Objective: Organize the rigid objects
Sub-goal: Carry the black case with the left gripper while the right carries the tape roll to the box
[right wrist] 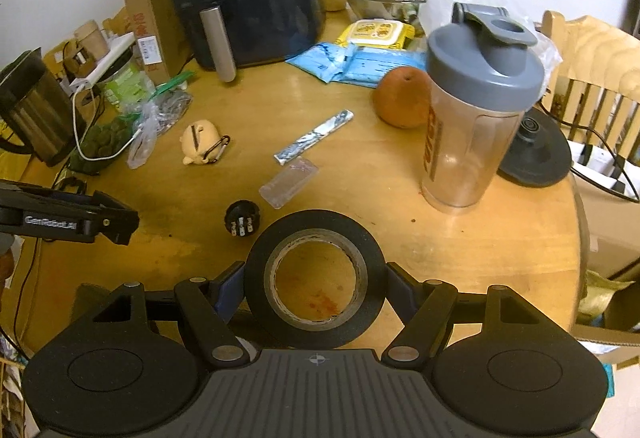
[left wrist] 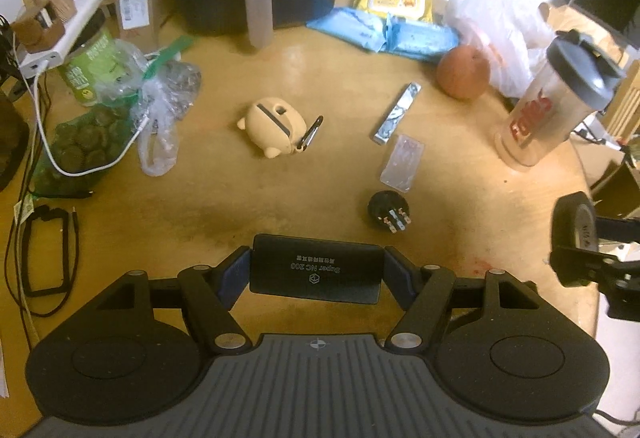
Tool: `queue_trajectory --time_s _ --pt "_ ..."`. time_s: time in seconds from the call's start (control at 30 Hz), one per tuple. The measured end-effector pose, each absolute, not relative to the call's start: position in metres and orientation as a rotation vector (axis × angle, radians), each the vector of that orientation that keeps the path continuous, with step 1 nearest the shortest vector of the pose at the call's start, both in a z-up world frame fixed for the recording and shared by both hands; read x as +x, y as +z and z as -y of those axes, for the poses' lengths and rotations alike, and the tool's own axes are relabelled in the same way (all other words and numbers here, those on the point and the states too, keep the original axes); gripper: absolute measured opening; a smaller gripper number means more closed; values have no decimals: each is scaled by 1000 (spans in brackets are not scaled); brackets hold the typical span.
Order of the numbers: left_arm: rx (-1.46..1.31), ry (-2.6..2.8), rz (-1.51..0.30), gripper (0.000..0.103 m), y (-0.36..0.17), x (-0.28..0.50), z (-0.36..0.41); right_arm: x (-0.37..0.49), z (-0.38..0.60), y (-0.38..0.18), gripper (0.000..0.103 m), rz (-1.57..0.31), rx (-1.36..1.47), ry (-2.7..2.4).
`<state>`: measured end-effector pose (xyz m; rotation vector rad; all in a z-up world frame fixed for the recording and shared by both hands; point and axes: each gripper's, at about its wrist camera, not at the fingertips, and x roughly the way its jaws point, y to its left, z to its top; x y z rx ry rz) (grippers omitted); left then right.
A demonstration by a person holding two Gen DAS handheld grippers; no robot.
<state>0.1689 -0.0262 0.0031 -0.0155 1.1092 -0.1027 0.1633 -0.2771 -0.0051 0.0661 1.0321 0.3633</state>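
Gripping a black case [left wrist: 316, 274] by its short ends, the left gripper [left wrist: 316, 272] hangs above the table's [left wrist: 240, 205] near edge. The right gripper [right wrist: 315, 278] pinches a black tape roll [right wrist: 315, 278] by its outer rim near the right edge. Either could slip if squeezed unevenly, dropping onto the black plug [left wrist: 389, 213] beyond.

Glossy wooden table [right wrist: 400, 238]; matt black tape roll [right wrist: 260, 266].
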Motion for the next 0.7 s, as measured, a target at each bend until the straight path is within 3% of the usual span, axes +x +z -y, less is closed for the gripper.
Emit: queue_trajectory --time_s 0.7 --pt "-81 -143 -1026 69 25 86 13 148 260 5 75 -1012 66 509"
